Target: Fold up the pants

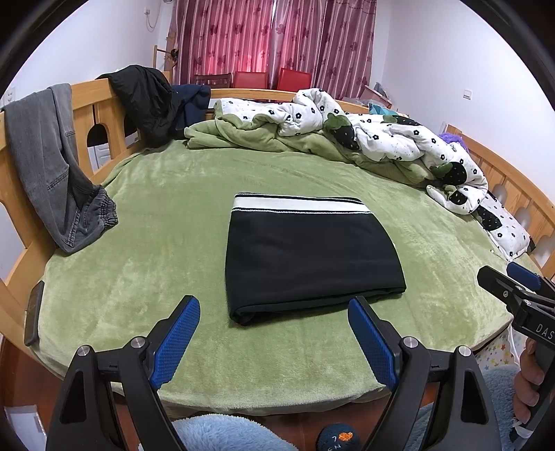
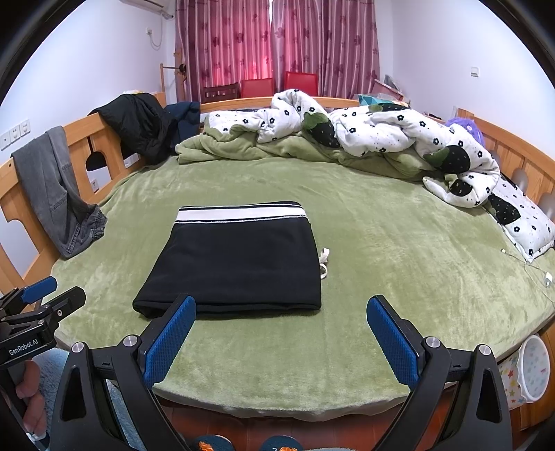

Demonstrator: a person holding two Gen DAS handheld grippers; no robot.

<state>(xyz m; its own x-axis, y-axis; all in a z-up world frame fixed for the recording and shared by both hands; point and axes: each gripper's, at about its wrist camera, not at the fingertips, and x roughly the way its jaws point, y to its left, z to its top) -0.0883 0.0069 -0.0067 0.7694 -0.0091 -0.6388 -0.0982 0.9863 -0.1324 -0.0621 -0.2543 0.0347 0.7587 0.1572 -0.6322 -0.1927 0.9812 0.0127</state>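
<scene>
One pair of black knit pants, folded into a flat rectangle with a white striped waistband, is laid mid-bed on the plush green blanket. Two grippers, left gripper and right gripper, are held before its near edge, jaws spread wide, nothing gripped.

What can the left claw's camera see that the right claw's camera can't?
Only the left camera shows a dark flat thing, perhaps a phone, at the bed's near left edge. Only the right camera shows the white drawstring poking out beside the pants, a white charger cable on the bed's right side, the wall sockets and an air conditioner. Both show the folded black pants on the green bed cover, grey jeans over the rail, and both claws open.
</scene>
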